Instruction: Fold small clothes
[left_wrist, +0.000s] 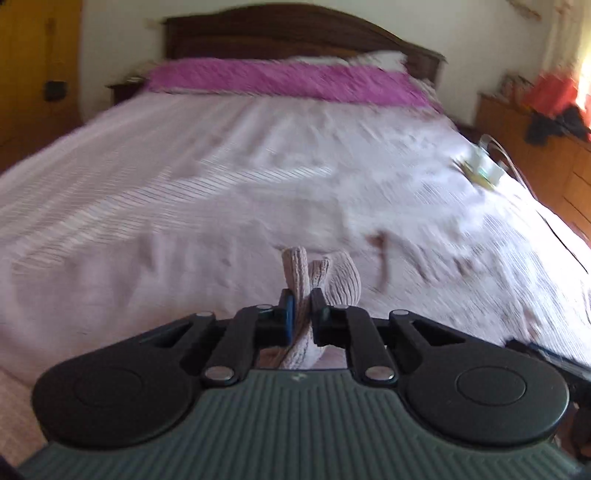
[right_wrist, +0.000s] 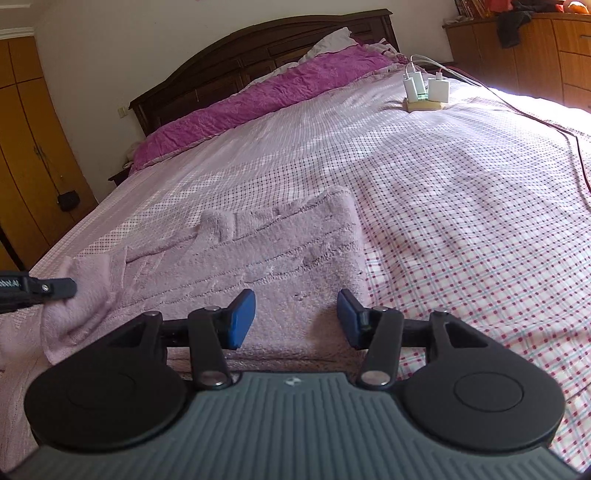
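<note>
A small pale pink knitted garment (right_wrist: 258, 258) lies spread on the checked bedspread (right_wrist: 461, 229), partly folded, with a sleeve end at its left. My left gripper (left_wrist: 302, 314) is shut on a bunched ribbed fold of that pink garment (left_wrist: 314, 273), lifted a little over the bed; this view is blurred by motion. In the right wrist view the left gripper's black finger (right_wrist: 55, 287) shows at the far left, at the sleeve end. My right gripper (right_wrist: 295, 319) hovers open just above the garment's near edge, nothing between its blue pads (right_wrist: 242, 319).
A magenta blanket (right_wrist: 258, 99) and pillows lie along the dark wooden headboard (right_wrist: 258, 51). White chargers on a block (right_wrist: 424, 92) with trailing cables sit at the bed's far right. Wooden drawers (right_wrist: 535, 55) stand to the right, a wardrobe (right_wrist: 26, 147) to the left.
</note>
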